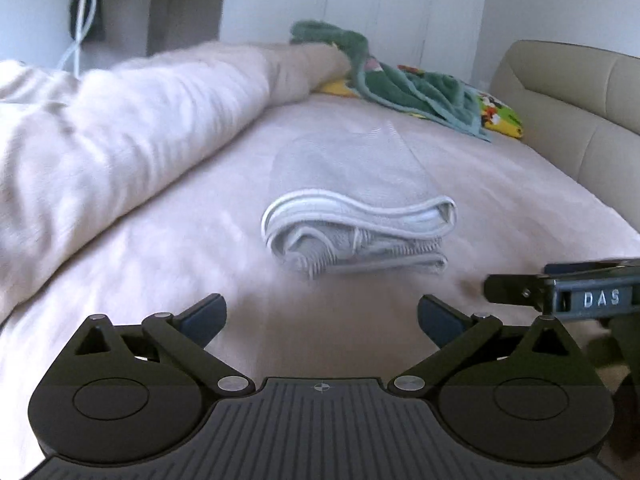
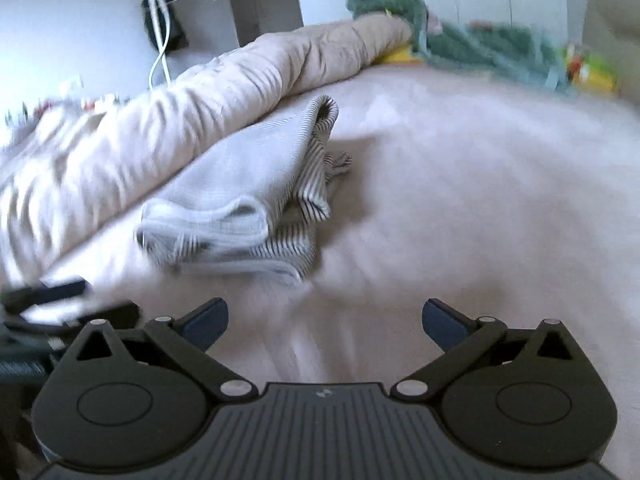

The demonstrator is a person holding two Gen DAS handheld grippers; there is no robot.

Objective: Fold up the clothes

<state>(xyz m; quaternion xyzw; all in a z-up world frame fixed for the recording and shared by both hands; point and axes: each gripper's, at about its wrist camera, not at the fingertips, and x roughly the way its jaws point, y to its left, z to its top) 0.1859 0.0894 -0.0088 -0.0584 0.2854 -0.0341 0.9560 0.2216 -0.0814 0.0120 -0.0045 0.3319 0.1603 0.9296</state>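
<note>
- Your left gripper [image 1: 322, 314] hovers low over the bed [image 1: 500, 200], its jaws spread wide and holding nothing.
- Your right gripper [image 2: 325, 318] is just as wide and just as empty; you can see its finger coming in from the right edge of the left wrist view.
- The striped garment [image 1: 356, 216] lies folded into a compact bundle on the sheet, straight ahead of the left gripper and apart from both grippers, with its white-trimmed edge facing you.
- It sits just beside the rolled duvet [image 1: 132, 128], probably touching it on the far side, though blur in the right wrist view makes that hard to confirm.
- With both grippers free and the bundle resting on its own, this fold looks finished.
- The green towel [image 1: 400, 76] and a bright printed cloth [image 1: 500, 118] lie crumpled near the headboard [image 1: 568, 92], well apart from the bundle, likely next in line.
</note>
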